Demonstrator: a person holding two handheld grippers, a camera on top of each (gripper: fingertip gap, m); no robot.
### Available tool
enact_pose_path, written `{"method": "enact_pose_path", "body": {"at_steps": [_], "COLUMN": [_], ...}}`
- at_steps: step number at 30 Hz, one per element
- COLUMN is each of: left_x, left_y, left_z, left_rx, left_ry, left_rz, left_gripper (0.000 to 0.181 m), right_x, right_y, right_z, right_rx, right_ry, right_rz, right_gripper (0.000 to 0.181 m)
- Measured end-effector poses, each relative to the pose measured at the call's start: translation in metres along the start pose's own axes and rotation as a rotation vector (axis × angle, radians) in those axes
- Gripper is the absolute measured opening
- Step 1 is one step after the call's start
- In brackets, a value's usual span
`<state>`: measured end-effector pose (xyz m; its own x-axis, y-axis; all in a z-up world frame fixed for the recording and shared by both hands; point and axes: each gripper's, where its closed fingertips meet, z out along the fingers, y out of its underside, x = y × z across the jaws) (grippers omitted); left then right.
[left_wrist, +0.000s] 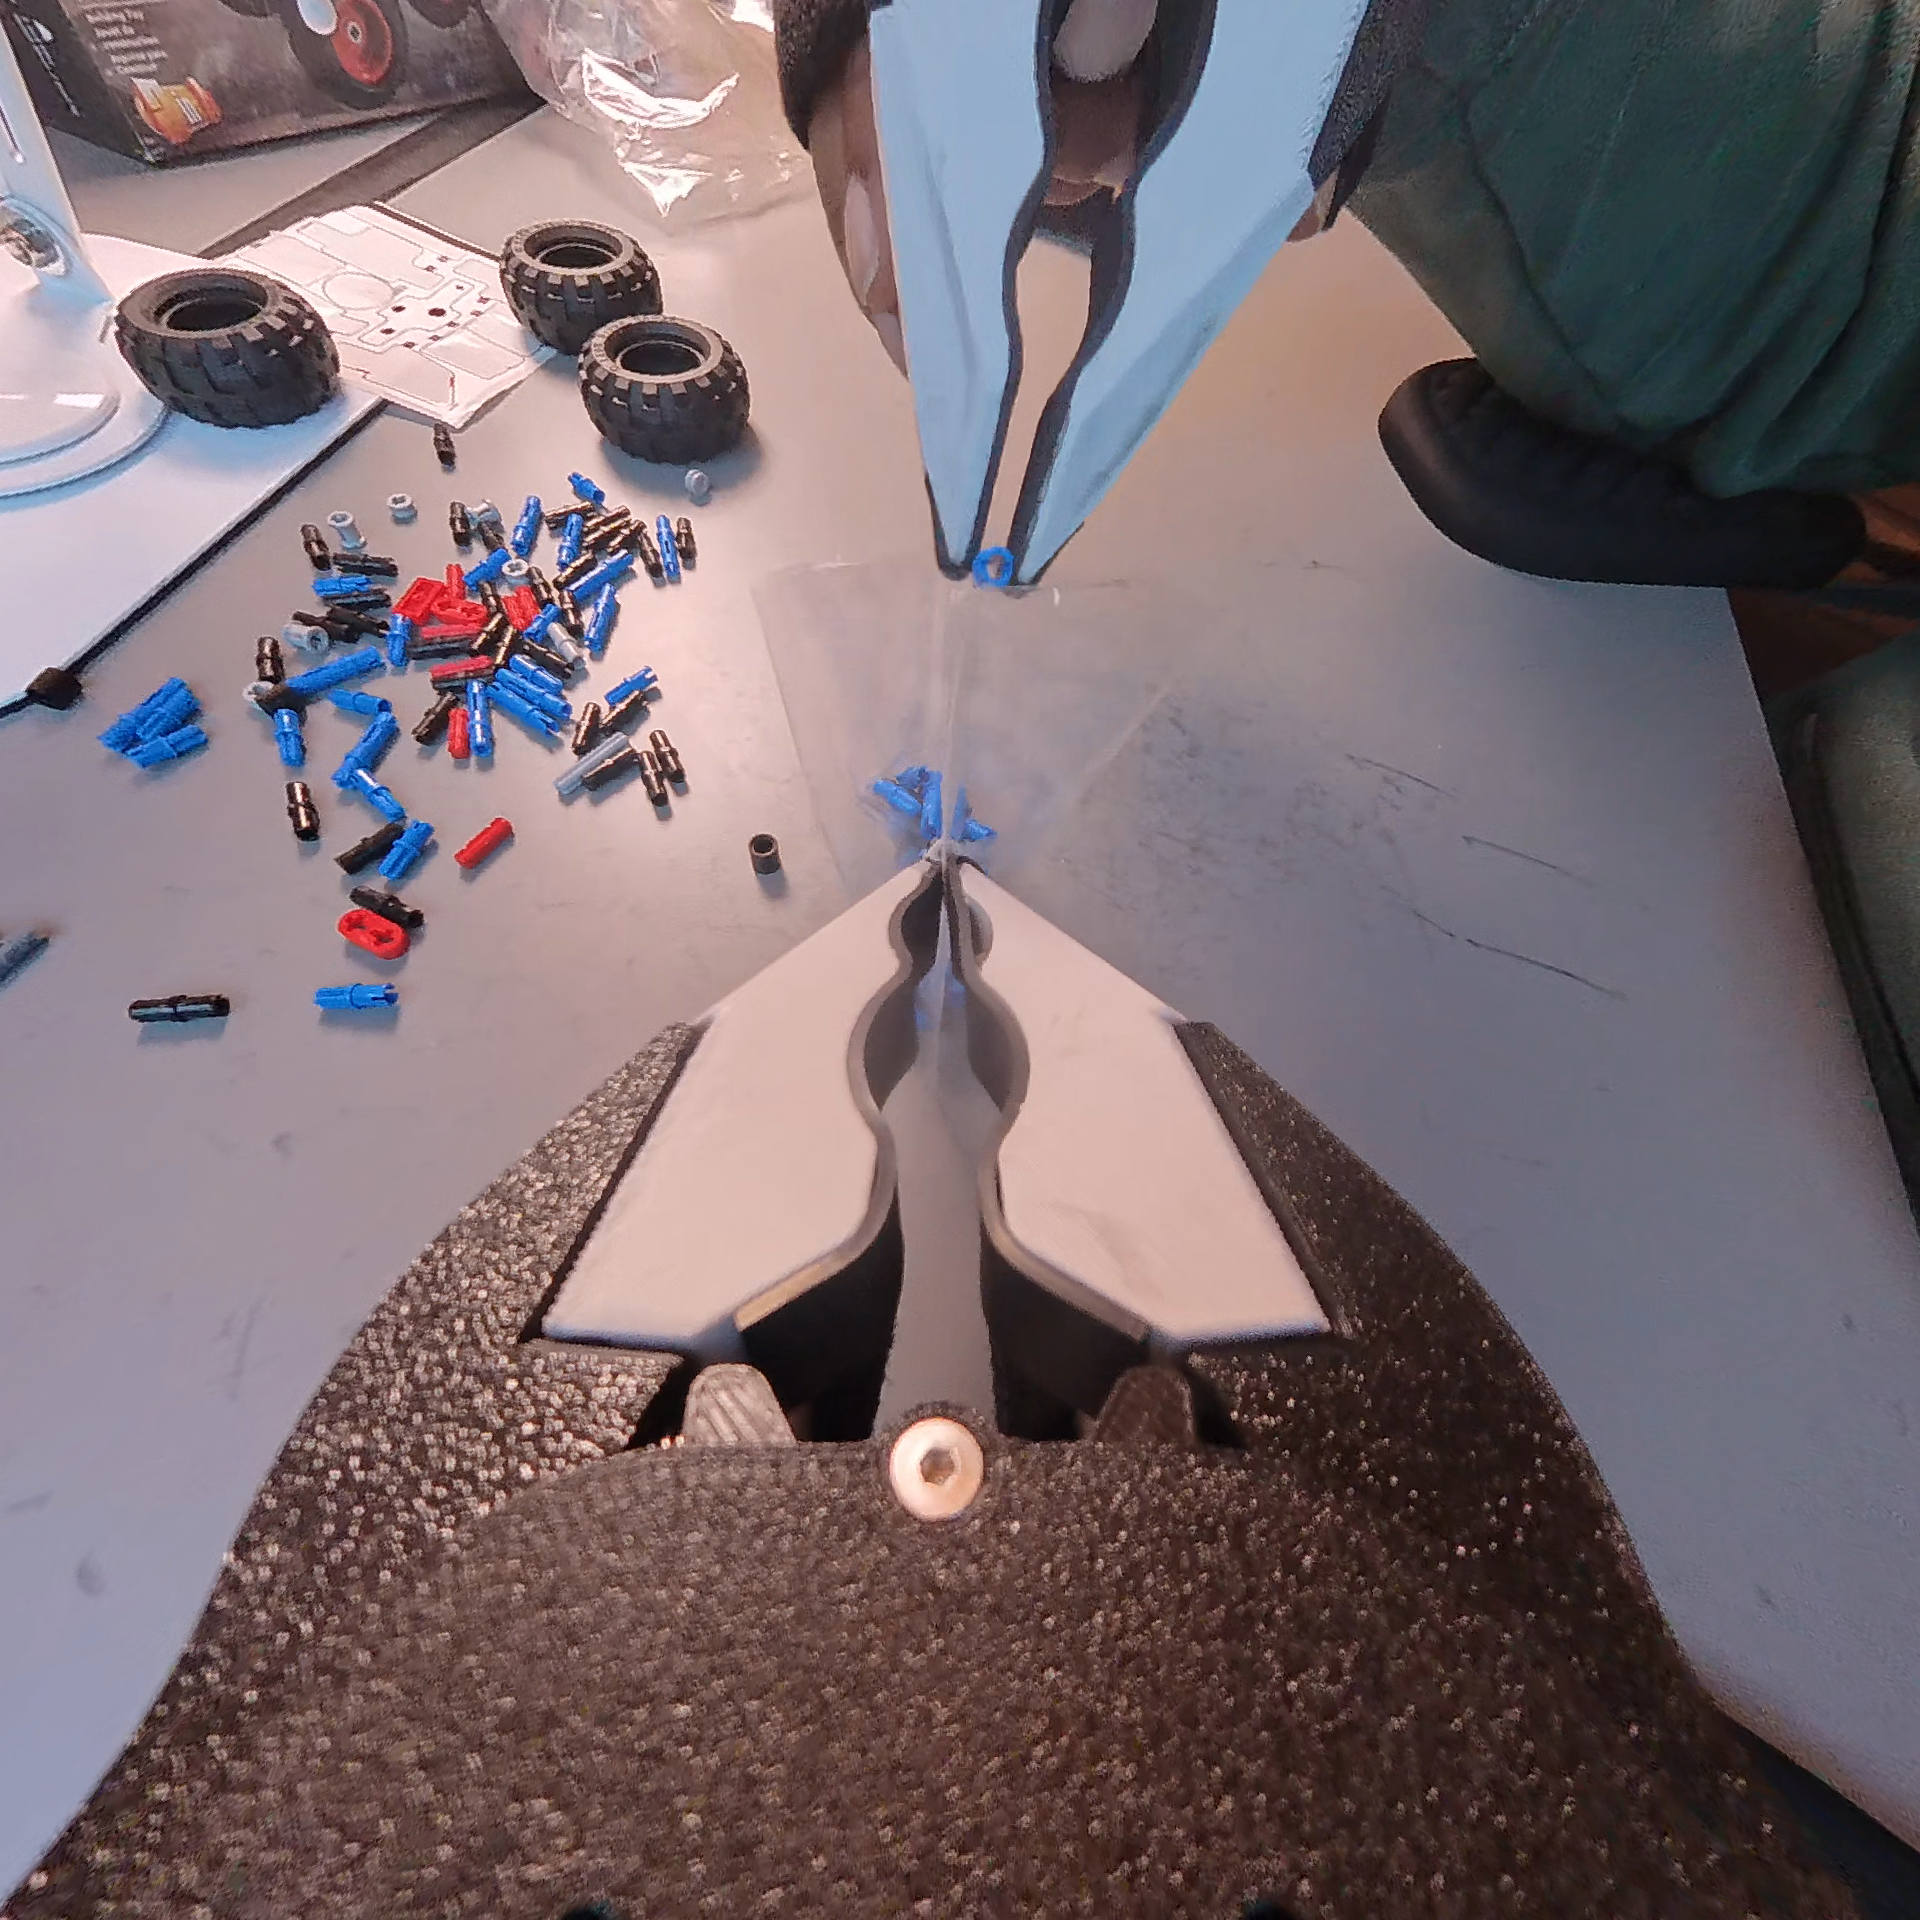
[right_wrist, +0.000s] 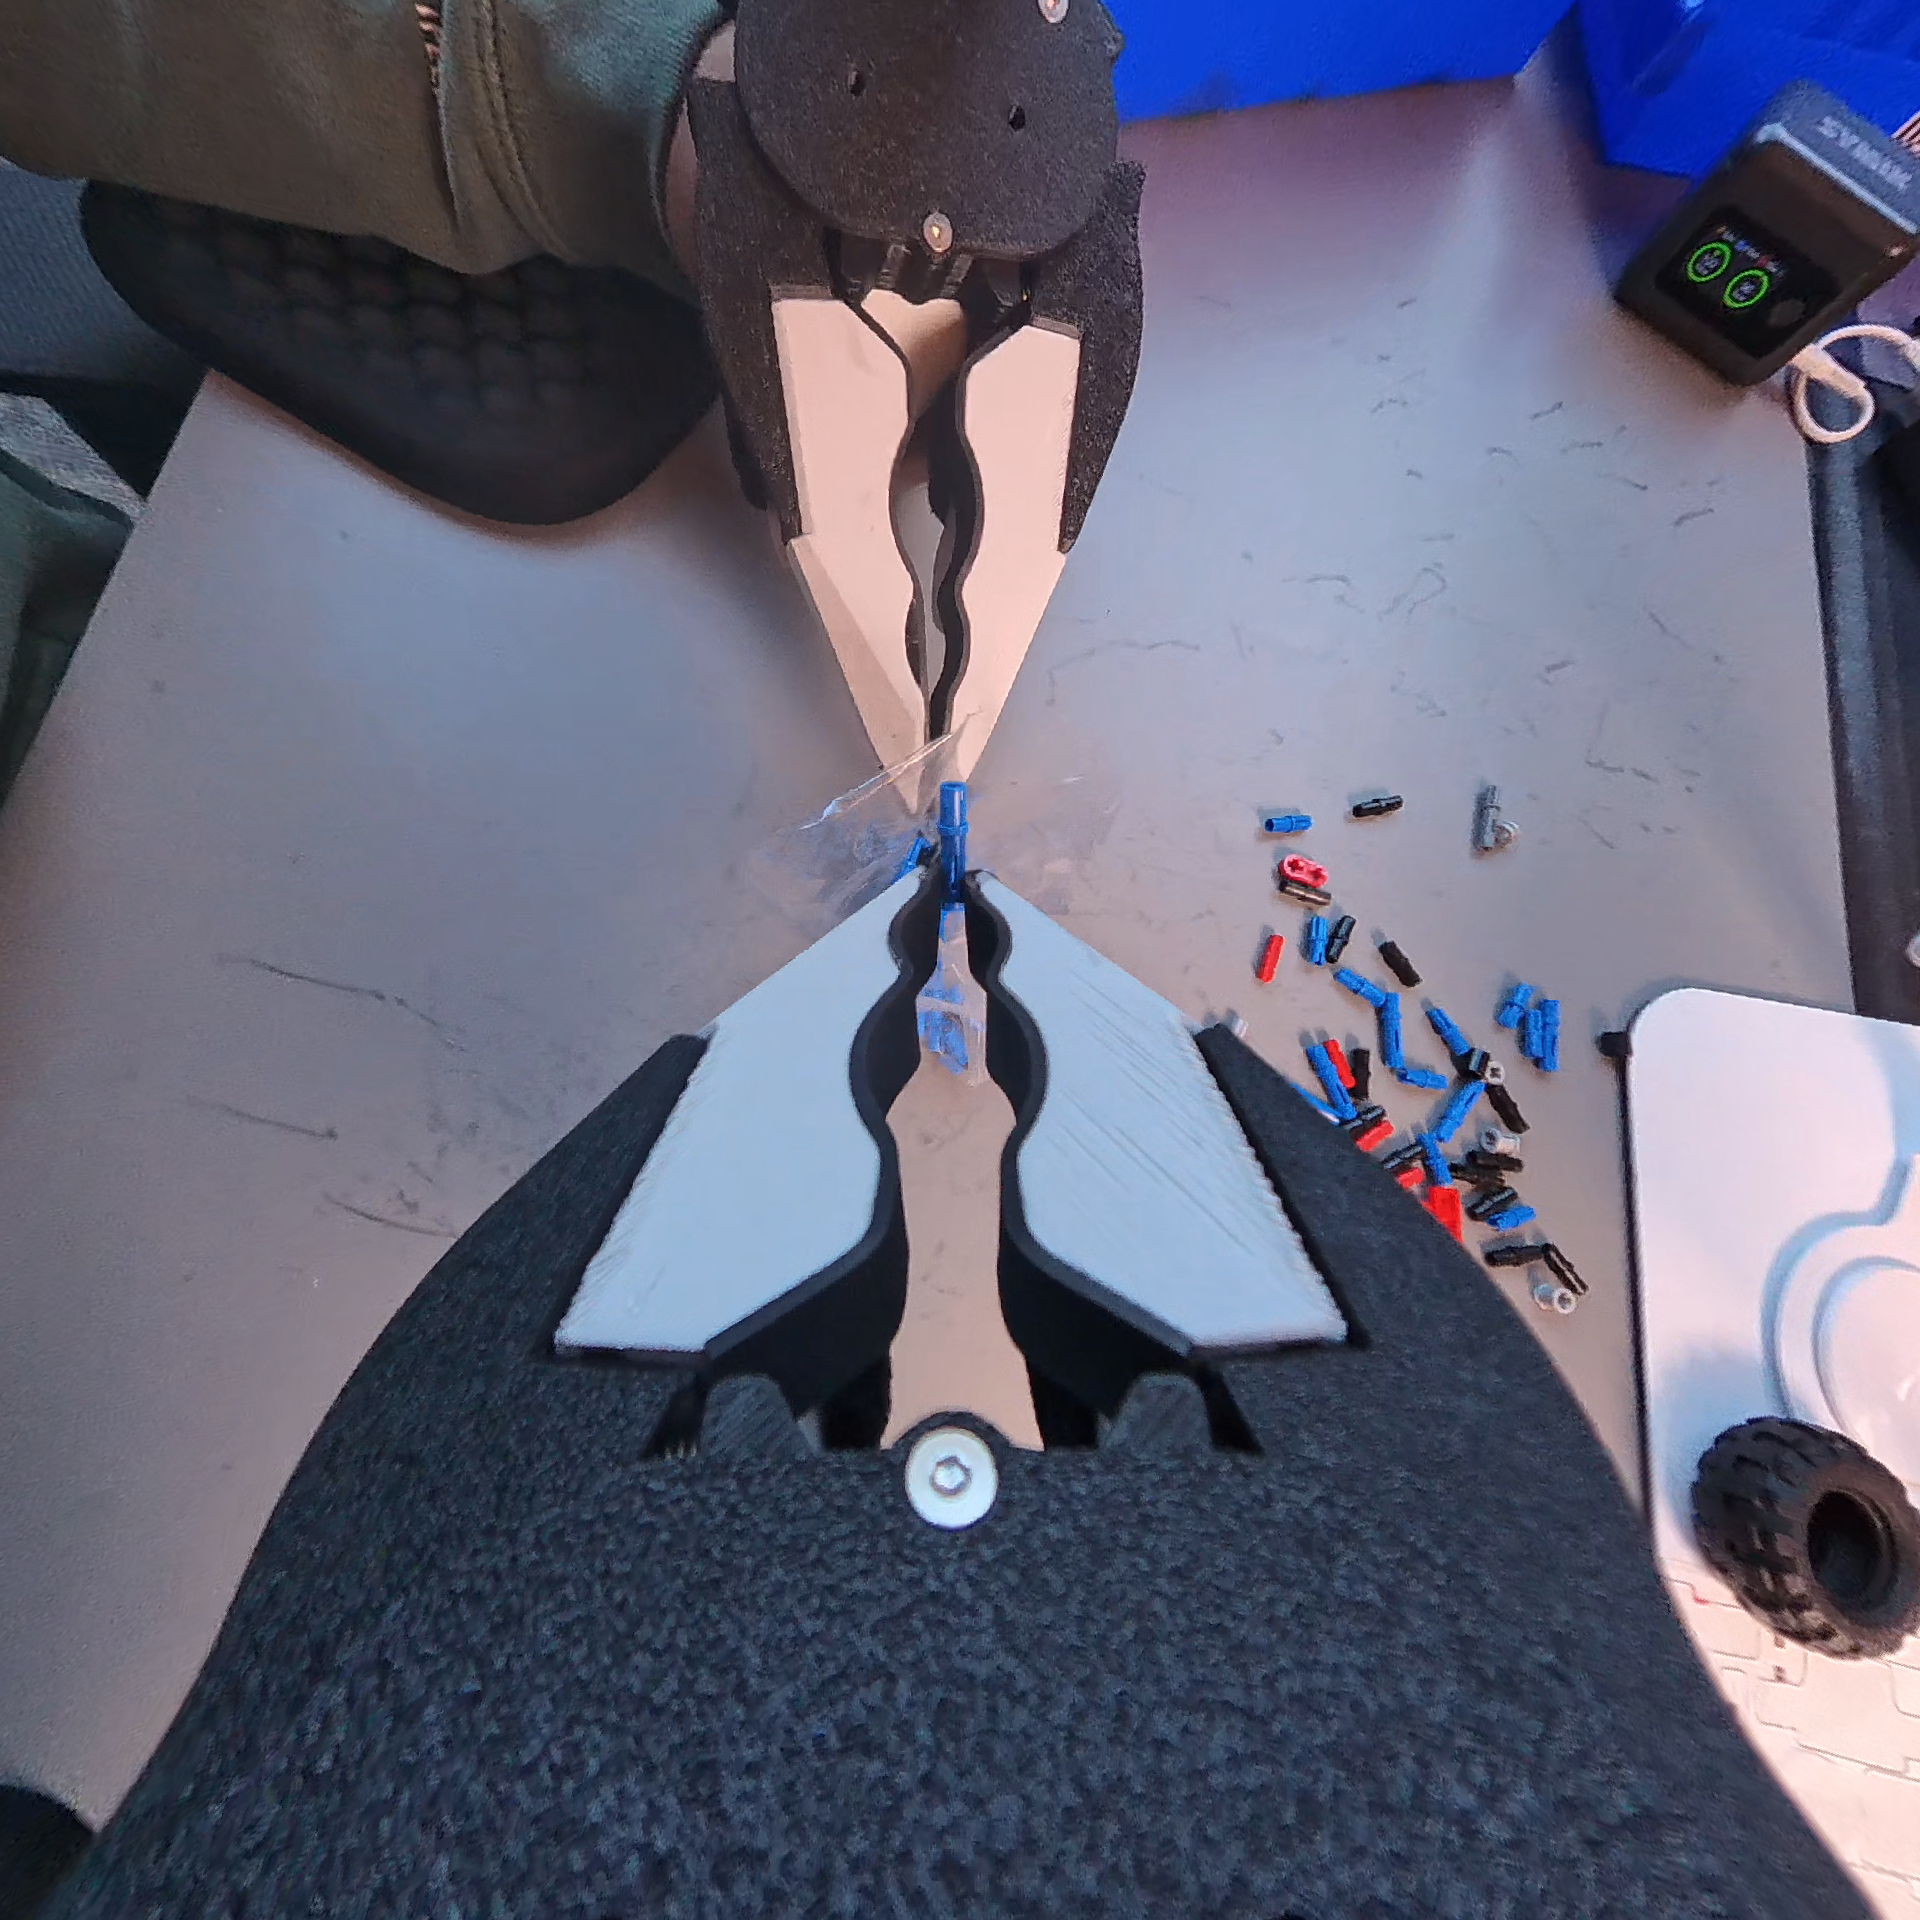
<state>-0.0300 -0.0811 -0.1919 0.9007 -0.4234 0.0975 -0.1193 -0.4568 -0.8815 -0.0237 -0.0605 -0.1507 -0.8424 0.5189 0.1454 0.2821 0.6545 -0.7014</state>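
A small clear plastic bag (left_wrist: 1049, 675) with several blue pins (left_wrist: 925, 802) in it is stretched between both grippers just above the grey table (left_wrist: 1403, 935). My left gripper (left_wrist: 943, 868) is shut on the near edge of the bag. My right gripper (left_wrist: 992, 566) comes in from the far side and is shut on the opposite edge, with one blue pin (left_wrist: 992, 564) end-on between its tips. In the right wrist view my right gripper (right_wrist: 948, 881) pinches the bag (right_wrist: 847, 831) and a blue pin (right_wrist: 952, 821), with the left gripper (right_wrist: 940, 743) directly opposite.
A loose pile of blue, black and red pins (left_wrist: 488, 644) lies to the left, with three black tyres (left_wrist: 223, 348) and a printed sheet (left_wrist: 416, 312) behind. A box (left_wrist: 260, 73) and crumpled plastic (left_wrist: 665, 104) sit at the back. A black device (right_wrist: 1756, 270) stands far right. There is about 5 cm between the tips of the two grippers.
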Motion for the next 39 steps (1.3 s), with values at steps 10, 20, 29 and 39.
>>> {"method": "enact_pose_path", "body": {"at_steps": [10,20,29,39], "left_x": [-0.006,-0.013,-0.012,-0.012], "left_y": [0.004,0.009,0.009,0.008], "left_z": [-0.007,-0.012,-0.011,-0.009], "left_rx": [-0.010,-0.020,-0.023,-0.019], "left_ry": [-0.019,-0.043,-0.045,-0.048], "left_rz": [-0.001,-0.006,0.004,0.005], "left_gripper": [0.000,0.000,0.000,0.000], "right_x": [0.053,0.083,0.078,0.035], "right_y": [0.021,0.108,0.111,-0.027], "right_z": [-0.018,0.030,0.032,-0.021], "right_rx": [0.016,-0.193,-0.181,0.236], "right_ry": [0.179,0.221,0.171,0.095], "right_rz": [0.097,0.227,0.250,0.054], "right_gripper": [0.013,0.015,0.003,0.004]}}
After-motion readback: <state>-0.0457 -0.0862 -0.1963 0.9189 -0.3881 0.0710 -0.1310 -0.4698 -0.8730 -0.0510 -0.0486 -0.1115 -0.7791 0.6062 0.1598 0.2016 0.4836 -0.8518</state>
